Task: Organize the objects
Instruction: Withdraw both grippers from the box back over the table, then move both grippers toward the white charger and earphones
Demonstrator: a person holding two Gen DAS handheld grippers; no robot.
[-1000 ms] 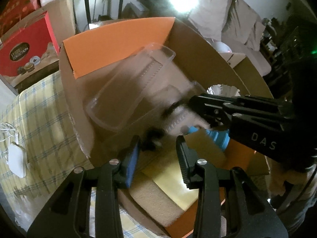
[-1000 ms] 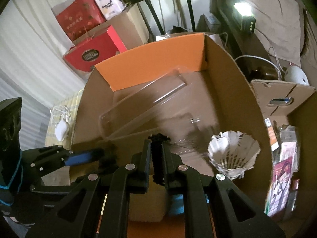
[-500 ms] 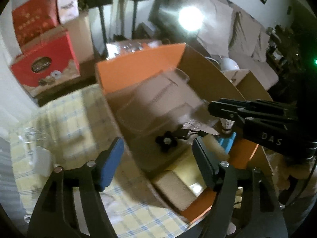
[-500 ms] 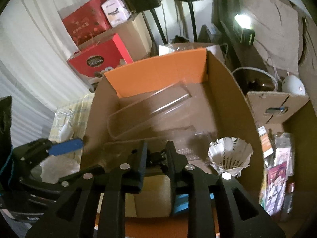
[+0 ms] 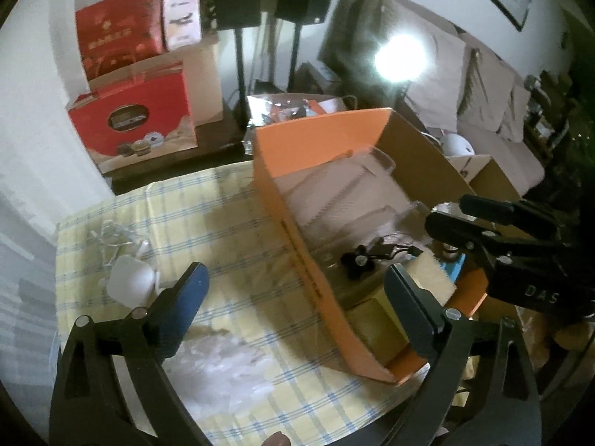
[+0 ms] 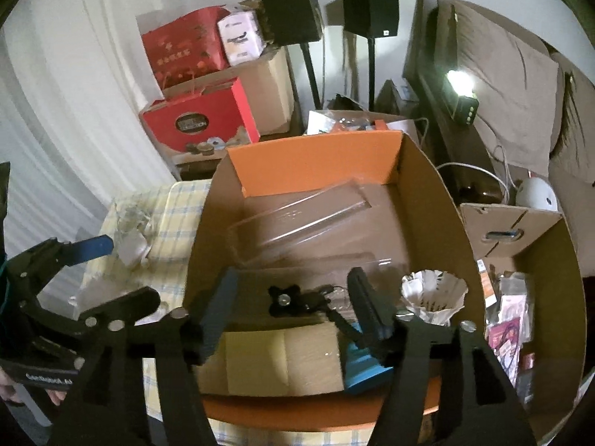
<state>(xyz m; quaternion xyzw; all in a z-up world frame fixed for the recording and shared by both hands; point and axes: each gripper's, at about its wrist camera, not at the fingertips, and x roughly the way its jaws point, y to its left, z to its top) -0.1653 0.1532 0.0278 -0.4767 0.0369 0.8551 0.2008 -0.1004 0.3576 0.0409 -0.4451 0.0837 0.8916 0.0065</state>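
- Inside the cardboard box [image 6: 420, 200], on its floor between the clear plastic trays [image 6: 297, 219] and the beige sponge [image 6: 282, 360], lies the small black knobbed part [image 6: 284, 299] with its short lead – the thing just put away.
- A second ago the right gripper [image 6: 293, 308] was clenched on that part; now its fingers [image 6: 219, 308] are opening and touch nothing, with the part lying free beyond them.
- The left gripper [image 5: 297, 297] was low over the box floor then; its fingers [image 5: 184, 299] are now opening wide, empty, and straddle the box's orange wall above the checked worktop [image 5: 223, 230].
- Both views take in more of the room than before, so both hands look to be lifting clear.
- My reading: this item is stowed, and the release seems clean – the part sits flat and is not snagged on either finger.
- Still outside the box, on the worktop, are a white charger [image 5: 130, 282] with a tangled cable – a likely next pick.
- A shuttlecock [image 6: 433, 295] stands in the box's right corner, beside a blue object [image 6: 362, 369].
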